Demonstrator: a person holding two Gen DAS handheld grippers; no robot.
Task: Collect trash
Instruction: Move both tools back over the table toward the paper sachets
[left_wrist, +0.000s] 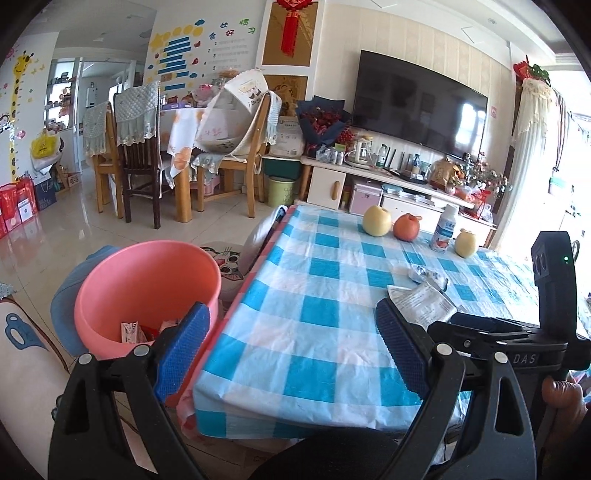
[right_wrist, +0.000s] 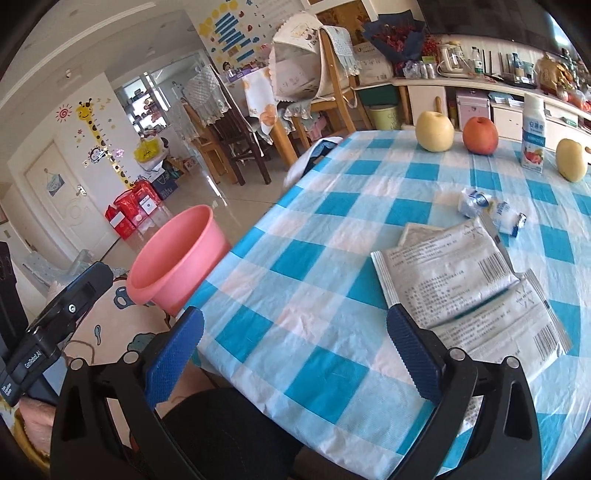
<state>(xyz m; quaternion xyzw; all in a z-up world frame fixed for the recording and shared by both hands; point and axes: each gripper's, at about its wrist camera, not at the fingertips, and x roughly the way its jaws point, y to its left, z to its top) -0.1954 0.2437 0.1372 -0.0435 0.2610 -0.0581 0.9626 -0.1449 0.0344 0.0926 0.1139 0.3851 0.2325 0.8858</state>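
A pink bucket (left_wrist: 147, 291) stands on the floor at the table's left edge, with wrappers (left_wrist: 133, 330) inside; it also shows in the right wrist view (right_wrist: 181, 254). Two flat white packets (right_wrist: 461, 280) lie on the blue checked tablecloth (right_wrist: 332, 258), with small crumpled wrappers (right_wrist: 487, 208) beyond them. The packets also show in the left wrist view (left_wrist: 421, 301). My left gripper (left_wrist: 295, 350) is open and empty, between bucket and table. My right gripper (right_wrist: 299, 354) is open and empty over the table's near edge, its right finger (right_wrist: 413, 354) beside the packets.
Two yellow apples (right_wrist: 434, 131) (right_wrist: 570, 158), a red apple (right_wrist: 480, 134) and a small drink bottle (right_wrist: 533, 138) stand at the table's far side. Dining chairs (left_wrist: 136, 147), a TV cabinet (left_wrist: 369, 184) and a green bin (left_wrist: 280, 190) are behind. The other gripper's body (left_wrist: 550, 306) is at the right.
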